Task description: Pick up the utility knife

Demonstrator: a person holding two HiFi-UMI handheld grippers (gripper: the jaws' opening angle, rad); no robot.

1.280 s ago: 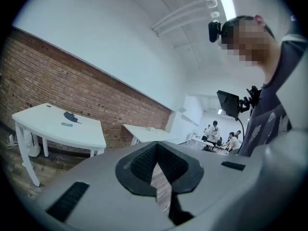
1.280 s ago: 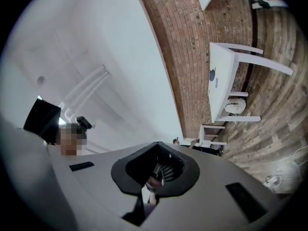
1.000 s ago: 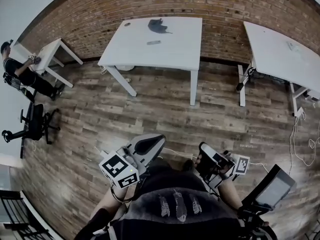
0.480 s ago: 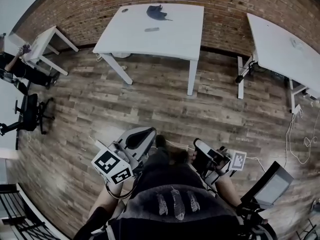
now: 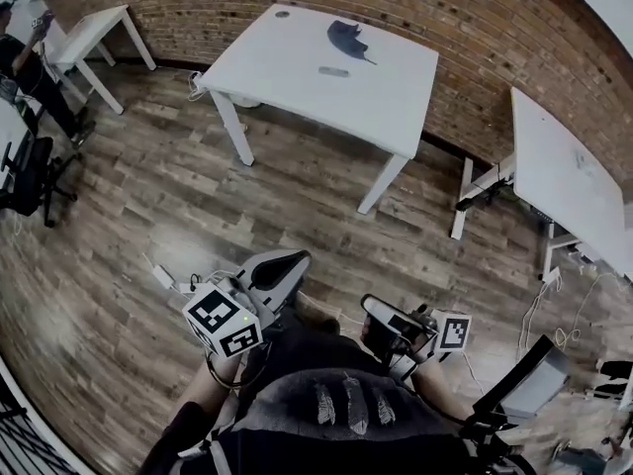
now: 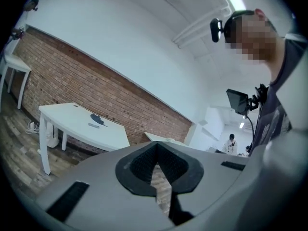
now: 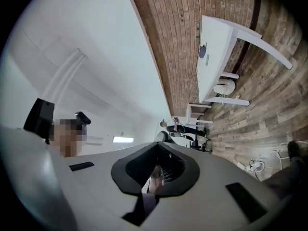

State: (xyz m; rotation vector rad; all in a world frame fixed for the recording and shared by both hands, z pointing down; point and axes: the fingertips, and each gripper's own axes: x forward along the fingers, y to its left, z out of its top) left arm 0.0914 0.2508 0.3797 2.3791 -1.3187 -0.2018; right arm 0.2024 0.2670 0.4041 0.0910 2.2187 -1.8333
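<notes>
The utility knife [image 5: 333, 71] lies on the white desk [image 5: 277, 62], near the middle of its top, just beside a dark object [image 5: 346, 40] that lies nearer the desk's brick-wall edge. The left claw [image 5: 287, 262] and the right claw [image 5: 374, 308] are both clenched with nothing between the jaws. Both are well apart from the desk, over the wooden floor [image 5: 198, 186] off its front edge.

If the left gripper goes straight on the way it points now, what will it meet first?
Nothing close; the way looks free. Farther on, the left gripper would probably reach the brick wall, right of the white table, though depth is unclear.
</notes>
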